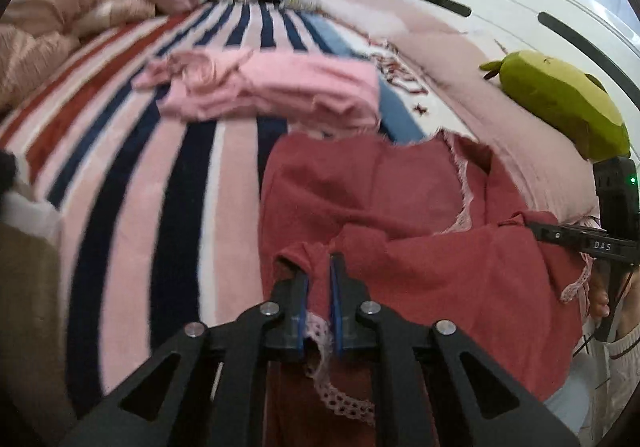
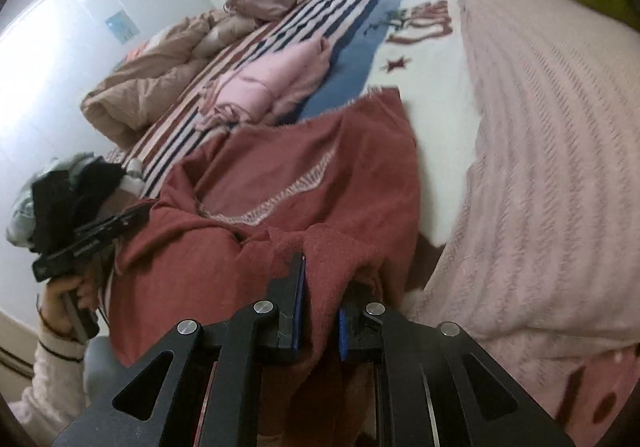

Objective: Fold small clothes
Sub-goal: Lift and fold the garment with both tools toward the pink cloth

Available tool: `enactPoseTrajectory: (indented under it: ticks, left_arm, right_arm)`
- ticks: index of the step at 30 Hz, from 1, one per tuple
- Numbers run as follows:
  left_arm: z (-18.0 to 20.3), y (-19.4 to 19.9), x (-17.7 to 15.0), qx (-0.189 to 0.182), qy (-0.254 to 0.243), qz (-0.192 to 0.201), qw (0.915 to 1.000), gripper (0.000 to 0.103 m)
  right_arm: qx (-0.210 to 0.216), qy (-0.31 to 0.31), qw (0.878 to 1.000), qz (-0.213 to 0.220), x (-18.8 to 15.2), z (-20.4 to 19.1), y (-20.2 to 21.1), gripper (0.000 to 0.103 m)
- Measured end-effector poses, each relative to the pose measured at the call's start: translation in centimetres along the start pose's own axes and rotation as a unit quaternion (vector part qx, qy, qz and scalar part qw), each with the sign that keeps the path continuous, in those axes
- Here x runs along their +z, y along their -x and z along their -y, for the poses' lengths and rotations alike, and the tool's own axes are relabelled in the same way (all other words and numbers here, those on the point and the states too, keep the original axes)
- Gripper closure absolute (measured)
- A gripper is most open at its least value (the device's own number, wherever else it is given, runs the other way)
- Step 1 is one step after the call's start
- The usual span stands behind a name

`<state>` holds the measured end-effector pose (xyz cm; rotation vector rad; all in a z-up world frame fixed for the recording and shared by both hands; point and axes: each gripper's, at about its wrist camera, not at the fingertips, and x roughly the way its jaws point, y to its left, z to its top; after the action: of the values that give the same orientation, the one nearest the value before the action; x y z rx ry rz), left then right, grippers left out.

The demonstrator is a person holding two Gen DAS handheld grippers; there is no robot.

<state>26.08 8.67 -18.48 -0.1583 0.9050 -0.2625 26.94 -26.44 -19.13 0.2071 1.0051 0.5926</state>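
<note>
A dark red garment with pale lace trim (image 1: 400, 207) lies spread on the striped bedspread (image 1: 160, 175), near the bed's front edge. My left gripper (image 1: 319, 271) is shut on its near left edge, red cloth pinched between the blue pads. My right gripper (image 2: 320, 279) is shut on its near right edge (image 2: 320, 183), with a thick fold of red cloth between the fingers. Each gripper shows in the other's view: the right one (image 1: 580, 239) at the garment's right side, the left one (image 2: 92, 235) at its left side.
A folded pink garment (image 1: 272, 87) lies on the bedspread beyond the red one. A green plush toy (image 1: 560, 103) rests on a pink knitted blanket (image 2: 540, 147) at the right. A rumpled tan duvet (image 2: 160, 83) and piled clothes sit at the far end.
</note>
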Motion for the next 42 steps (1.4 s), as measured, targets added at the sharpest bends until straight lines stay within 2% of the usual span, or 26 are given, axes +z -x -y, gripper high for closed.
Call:
enactPoseTrajectory:
  ticks: [1, 3, 5, 6, 7, 9, 12, 16, 18, 19, 20, 21, 22, 23, 24, 26, 31, 32, 35, 37, 42]
  left_arm:
    - [-0.2, 0.0, -0.3, -0.003, 0.002, 0.002, 1.0000, 0.090]
    - [-0.1, 0.9, -0.7, -0.010, 0.000, 0.006, 0.9999, 0.074]
    - [0.2, 2.5, -1.1, -0.021, -0.002, 0.018, 0.9996, 0.045]
    - [0.3, 3.8, -1.6, -0.031, -0.008, 0.026, 0.9992, 0.041]
    - [0.5, 4.9, -2.0, -0.038, -0.013, 0.030, 0.9988, 0.038]
    - [0.7, 6.6, -3.4, -0.042, -0.017, 0.026, 0.9986, 0.035]
    - [0.5, 7.9, -6.3, -0.053, -0.014, 0.000, 0.9985, 0.034]
    - [0.9, 7.7, -10.1, -0.062, -0.016, -0.040, 0.9971, 0.034]
    - [1.5, 7.6, -11.5, -0.054, -0.029, -0.041, 0.9973, 0.034]
    - [1.9, 7.7, -11.9, -0.046, -0.036, -0.037, 0.9976, 0.035]
    - [2.2, 7.8, -12.0, -0.038, -0.041, -0.035, 0.9978, 0.041]
    - [2.5, 7.8, -12.1, -0.034, -0.041, -0.034, 0.9980, 0.047]
    - [2.9, 7.7, -12.2, -0.037, -0.042, -0.036, 0.9978, 0.061]
    - [3.2, 7.7, -12.2, -0.046, -0.044, -0.039, 0.9972, 0.073]
    - [3.6, 7.6, -12.3, -0.053, -0.048, -0.042, 0.9965, 0.079]
    - [4.0, 7.6, -12.4, -0.056, -0.050, -0.047, 0.9960, 0.102]
    - [4.7, 11.0, -11.1, -0.084, -0.052, -0.011, 0.9951, 0.102]
    - [4.9, 12.0, -10.3, -0.093, -0.050, 0.004, 0.9944, 0.102]
    - [5.3, 14.2, -7.1, -0.090, -0.056, 0.052, 0.9930, 0.102]
    - [5.2, 14.9, -4.6, -0.092, -0.050, 0.080, 0.9913, 0.102]
    - [4.2, 13.8, 2.6, -0.057, -0.048, 0.126, 0.9892, 0.102]
  right_arm:
    - [0.002, 0.003, 1.000, 0.000, -0.4, 0.2, 0.1, 0.094]
    - [0.008, 0.006, 1.000, -0.003, -0.5, 0.2, 0.5, 0.089]
    - [0.013, 0.006, 1.000, -0.003, -0.8, 0.0, 1.5, 0.076]
    - [0.015, 0.008, 1.000, 0.001, -1.4, -0.4, 2.5, 0.063]
    - [0.018, 0.012, 1.000, 0.004, -2.0, -0.8, 3.5, 0.050]
    - [0.026, 0.022, 0.999, 0.011, -3.7, -1.4, 5.7, 0.042]
    - [0.021, 0.026, 0.999, -0.003, -6.6, -1.5, 7.6, 0.040]
    - [0.012, 0.024, 0.999, -0.038, -10.7, -0.9, 8.1, 0.040]
    - [0.017, 0.034, 0.998, -0.044, -12.3, -1.2, 8.0, 0.040]
    - [0.017, 0.042, 0.998, -0.039, -13.0, -1.6, 8.0, 0.041]
    - [0.016, 0.047, 0.998, -0.034, -13.4, -1.9, 8.0, 0.043]
    - [0.021, 0.047, 0.998, -0.034, -13.7, -2.2, 7.8, 0.056]
    - [0.027, 0.046, 0.998, -0.038, -13.9, -2.5, 7.4, 0.070]
    - [0.029, 0.047, 0.998, -0.044, -14.0, -2.8, 6.9, 0.075]
    - [0.023, 0.052, 0.997, -0.046, -14.0, -3.1, 6.4, 0.083]
    - [0.023, 0.056, 0.997, -0.039, -13.8, -3.5, 5.8, 0.097]
    - [0.083, 0.040, 0.996, 0.003, -12.3, -4.6, 7.6, 0.101]
    - [0.095, 0.041, 0.995, 0.013, -11.8, -5.0, 8.1, 0.101]
    - [0.116, 0.043, 0.991, 0.046, -9.3, -6.0, 9.5, 0.101]
    - [0.121, 0.042, 0.989, 0.069, -6.4, -6.4, 10.2, 0.101]
    - [0.094, 0.045, 0.990, 0.090, 0.9, -6.2, 9.2, 0.102]
